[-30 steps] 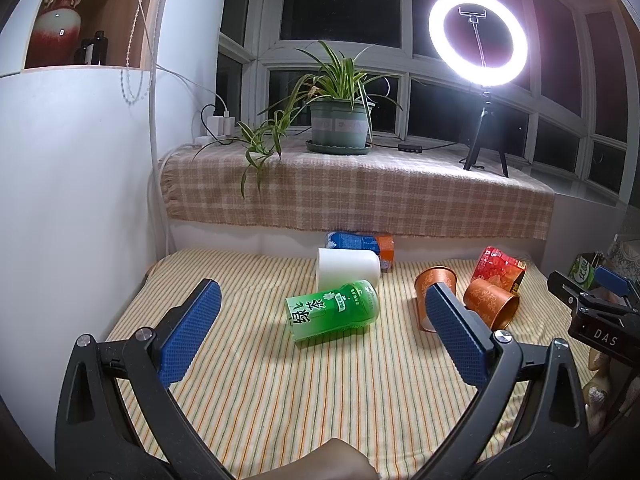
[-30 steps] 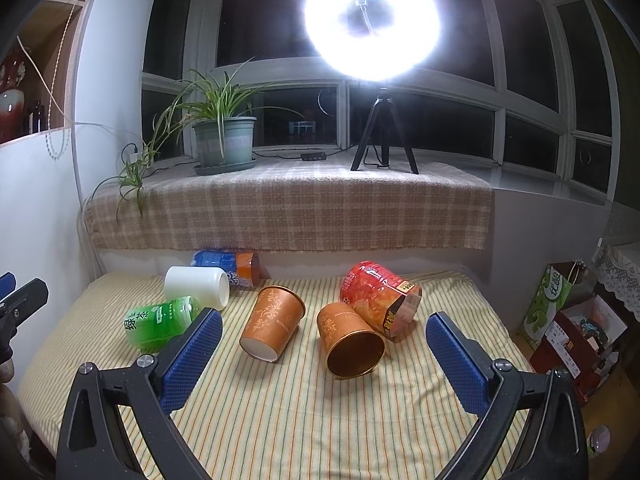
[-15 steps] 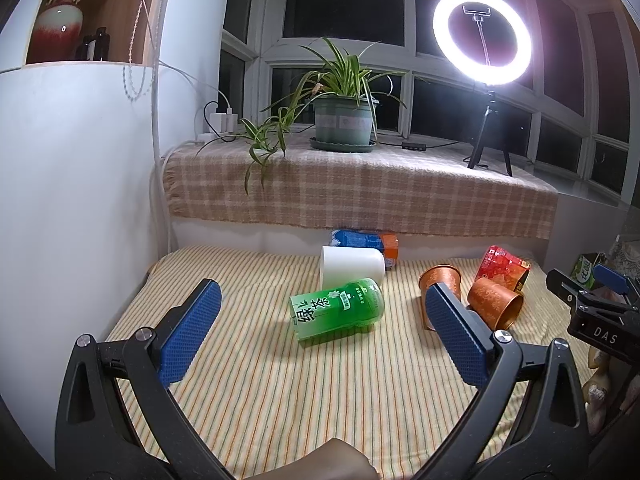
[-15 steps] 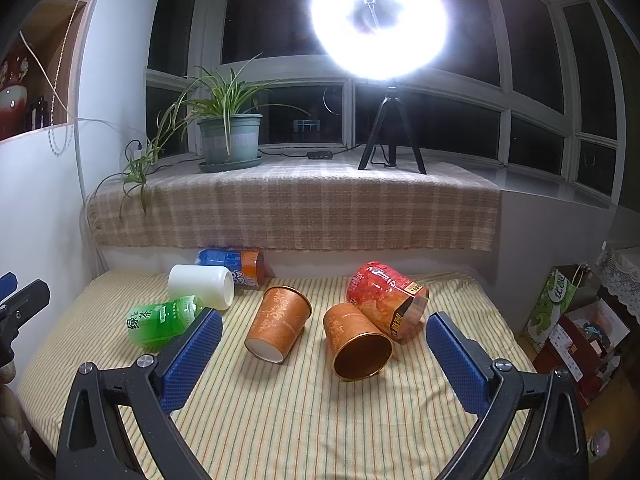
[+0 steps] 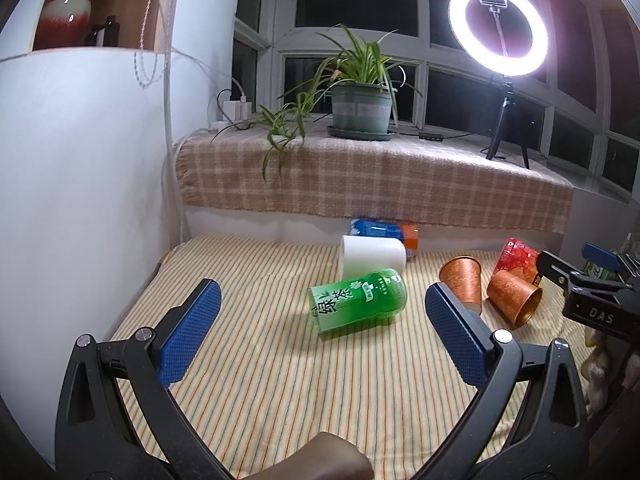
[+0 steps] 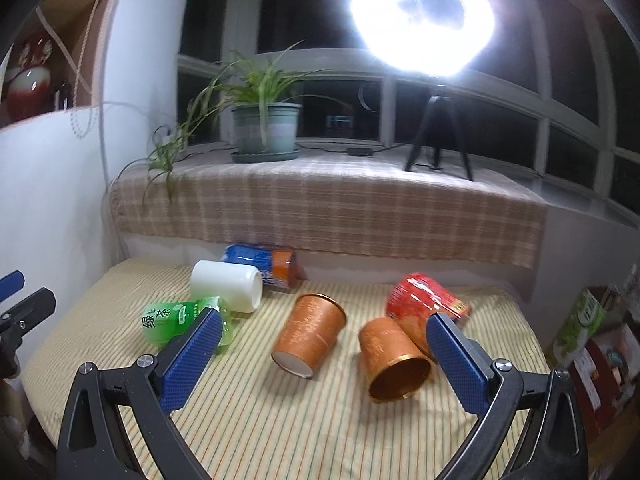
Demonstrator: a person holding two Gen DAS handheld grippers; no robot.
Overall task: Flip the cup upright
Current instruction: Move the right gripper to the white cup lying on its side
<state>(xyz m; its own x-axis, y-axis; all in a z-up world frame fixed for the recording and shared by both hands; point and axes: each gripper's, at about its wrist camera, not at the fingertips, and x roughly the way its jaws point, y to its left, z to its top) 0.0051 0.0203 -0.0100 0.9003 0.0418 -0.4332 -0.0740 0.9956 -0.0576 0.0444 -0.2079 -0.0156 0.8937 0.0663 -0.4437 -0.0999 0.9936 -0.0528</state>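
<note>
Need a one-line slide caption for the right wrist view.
Open right tool above striped cloth, facing two toppled orange cups beside red, green and white cups.

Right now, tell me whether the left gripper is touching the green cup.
Apart. The left wrist view shows the left gripper open, striped cloth visible between each blue pad and the green cup lying on its side.

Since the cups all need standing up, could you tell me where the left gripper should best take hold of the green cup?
Grip the green cup across its round side wall near mid-length, coming from above and in front. It lies on its side, crosswise between the open left gripper pads, with free space before it; the white cup crowds its far side.
</note>
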